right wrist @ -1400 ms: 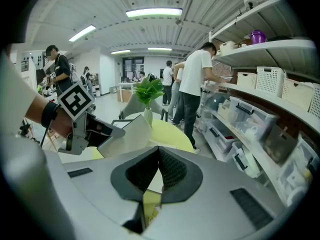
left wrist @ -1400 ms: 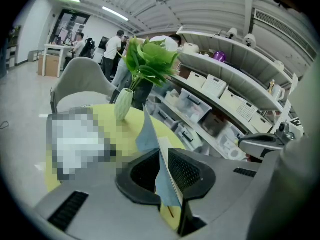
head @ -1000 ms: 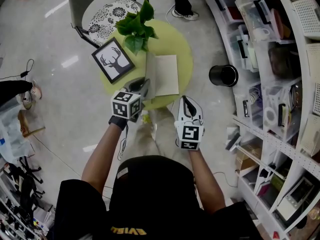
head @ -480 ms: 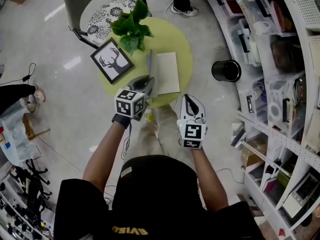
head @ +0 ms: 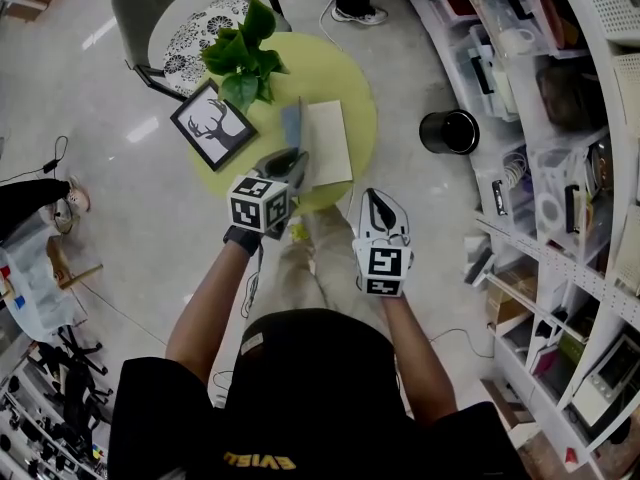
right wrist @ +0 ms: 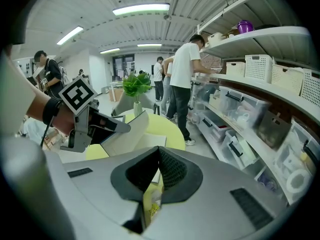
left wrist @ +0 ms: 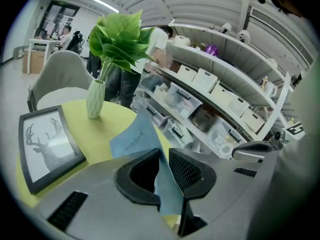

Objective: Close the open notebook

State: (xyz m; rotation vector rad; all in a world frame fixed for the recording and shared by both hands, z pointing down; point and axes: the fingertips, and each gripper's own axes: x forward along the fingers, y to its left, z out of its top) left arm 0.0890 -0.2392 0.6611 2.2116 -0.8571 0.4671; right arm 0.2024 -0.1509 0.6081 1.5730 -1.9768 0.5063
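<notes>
Over the green table point(head: 350, 78), left tongs point(left wrist: 164, 156) pinch the raised notebook cover point(left wrist: 131, 140), right tongs point(right wrist: 159, 153) pressed together.

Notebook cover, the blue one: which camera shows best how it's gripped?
The left gripper view: the blue cover, printed "notebook", stands pinched between the jaws of the left gripper. The head view shows only its thin raised edge beside the white page. The right gripper view shows its pale inner side, tilted up off the page.
</notes>
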